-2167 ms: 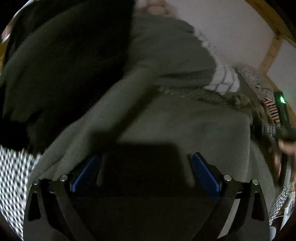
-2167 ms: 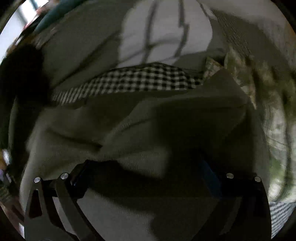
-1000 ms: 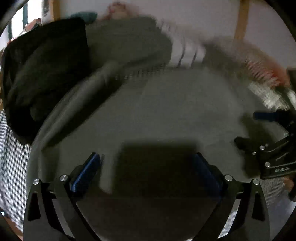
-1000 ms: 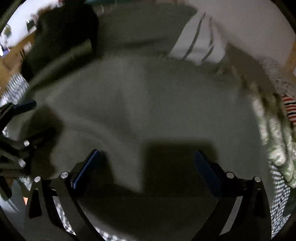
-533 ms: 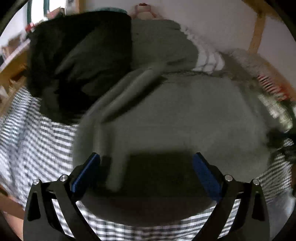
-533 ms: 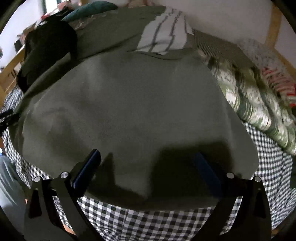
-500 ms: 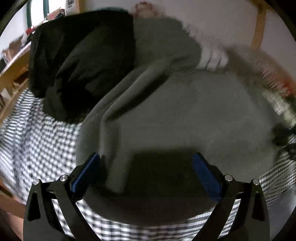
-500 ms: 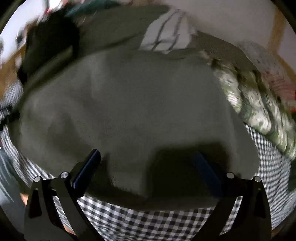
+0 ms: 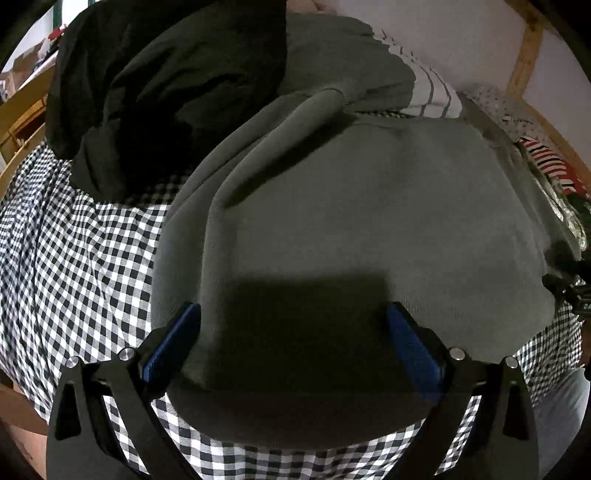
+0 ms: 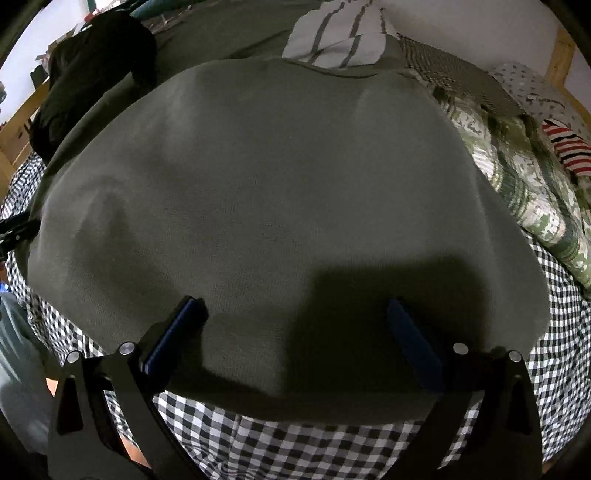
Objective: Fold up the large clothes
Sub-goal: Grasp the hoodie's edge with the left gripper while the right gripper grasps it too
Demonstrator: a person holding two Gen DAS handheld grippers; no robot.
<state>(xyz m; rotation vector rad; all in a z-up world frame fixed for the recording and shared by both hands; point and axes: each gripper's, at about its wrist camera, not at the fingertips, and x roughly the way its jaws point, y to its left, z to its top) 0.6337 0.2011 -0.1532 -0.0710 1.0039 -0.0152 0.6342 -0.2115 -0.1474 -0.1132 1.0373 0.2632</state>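
Note:
A large grey-green sweatshirt [image 9: 369,206] lies spread on a black-and-white checked bedsheet [image 9: 66,258]. One sleeve [image 9: 295,122] runs along its left side toward the back. It also fills the right wrist view [image 10: 277,184]. My left gripper [image 9: 291,332] is open and empty, hovering over the garment's near left hem. My right gripper [image 10: 295,328] is open and empty over the near right hem. The right gripper's tip shows at the left wrist view's right edge [image 9: 572,291].
A black garment [image 9: 166,81] is heaped at the back left. A white striped cloth [image 10: 340,33] lies behind the sweatshirt. A green patterned quilt [image 10: 524,192] and a red-striped cloth [image 10: 569,147] lie on the right. Wooden bed frame posts [image 9: 524,48] stand at the back.
Both grippers have let go of the sweatshirt and pulled back toward the near bed edge. The garment has settled flat on the sheet, and more checked sheet shows in front.

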